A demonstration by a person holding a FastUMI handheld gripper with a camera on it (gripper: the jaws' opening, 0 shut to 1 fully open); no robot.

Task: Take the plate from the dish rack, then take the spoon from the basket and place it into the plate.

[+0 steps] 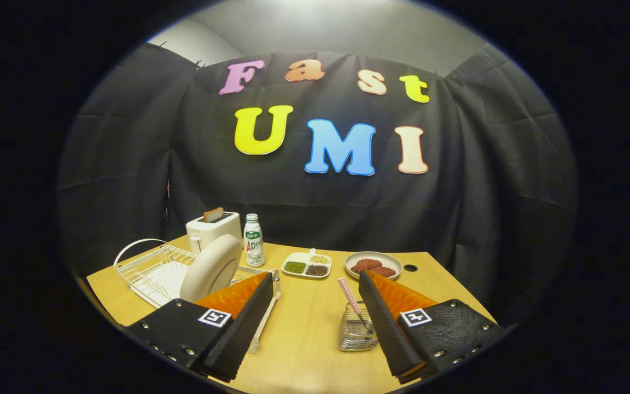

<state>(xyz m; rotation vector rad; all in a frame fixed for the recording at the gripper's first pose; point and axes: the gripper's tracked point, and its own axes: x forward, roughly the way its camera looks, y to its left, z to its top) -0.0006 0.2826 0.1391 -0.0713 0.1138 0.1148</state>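
Observation:
A cream plate [212,268] stands on edge in the white wire dish rack [151,268], just beyond my left finger. A small metal basket [356,331] sits on the wooden table beside my right finger, with a spoon [352,300] with a pink checked handle leaning up out of it. My gripper [315,287] is open above the table, with nothing between the fingers. The left finger hides the rack's near right corner.
A white toaster [214,229] with toast and a green-labelled bottle [253,241] stand behind the rack. A divided dish [307,266] of grains and a plate of brown patties [373,265] lie at the far side. A hole [410,268] marks the table near the patties.

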